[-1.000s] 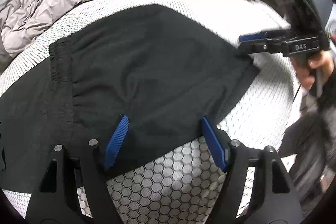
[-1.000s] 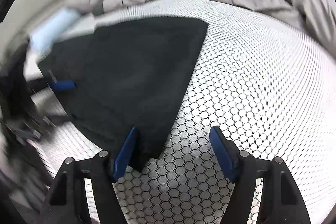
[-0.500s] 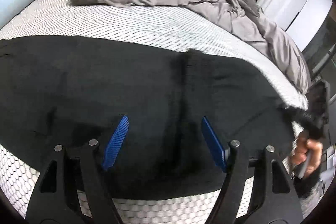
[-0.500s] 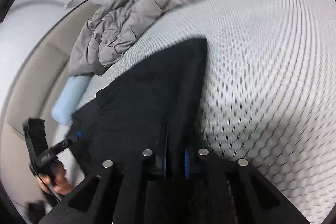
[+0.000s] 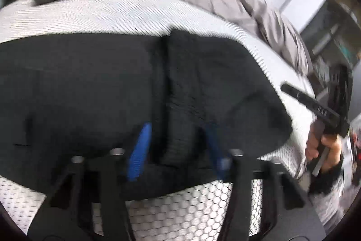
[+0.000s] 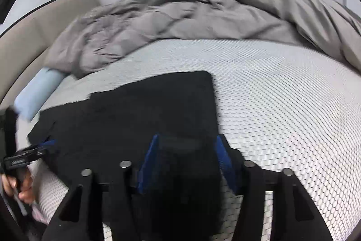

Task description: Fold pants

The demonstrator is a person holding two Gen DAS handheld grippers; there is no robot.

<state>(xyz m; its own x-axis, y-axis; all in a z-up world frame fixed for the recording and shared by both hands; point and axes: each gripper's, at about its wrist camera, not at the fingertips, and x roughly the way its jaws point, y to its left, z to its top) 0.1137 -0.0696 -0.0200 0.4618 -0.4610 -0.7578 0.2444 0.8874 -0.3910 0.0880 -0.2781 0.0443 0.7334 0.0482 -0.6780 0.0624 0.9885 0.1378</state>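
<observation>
A: Where are the black pants (image 5: 94, 92)?

B: Flat on the white honeycomb-mesh mattress (image 6: 282, 110), near its front edge. From the left wrist view they run across the frame, and the ribbed waistband (image 5: 180, 110) stands up as a vertical ridge in the middle.

A: Left gripper (image 5: 178, 143)?

B: Its jaws have just been closing. The waistband ridge sits between the blue pads (image 5: 140, 150). The frame is blurred, so contact is unclear. There seems to be a gap on both sides, so B calls it not clamped yet.

A: Right gripper (image 6: 187, 162)?

B: Its jaws have just been opening. Black fabric lies between the blue fingers (image 6: 147, 164) and fills the gap. Whether the pads press on it cannot be told; the cloth is dark against the dark body of the tool.

A: Can each tool be seen from the other camera?

B: Yes. In the left wrist view the right tool sits at the far right over the mattress edge, with the person's right hand (image 5: 322, 146) on its handle. In the right wrist view the left tool is at the lower left by the pants' corner, held by the left hand (image 6: 20, 184).

A: Background?

B: A crumpled grey quilted duvet (image 6: 180, 22) is piled behind the pants. A pale blue bolster (image 6: 38, 92) lies at the left, just beside a beige headboard (image 6: 27, 37).
</observation>
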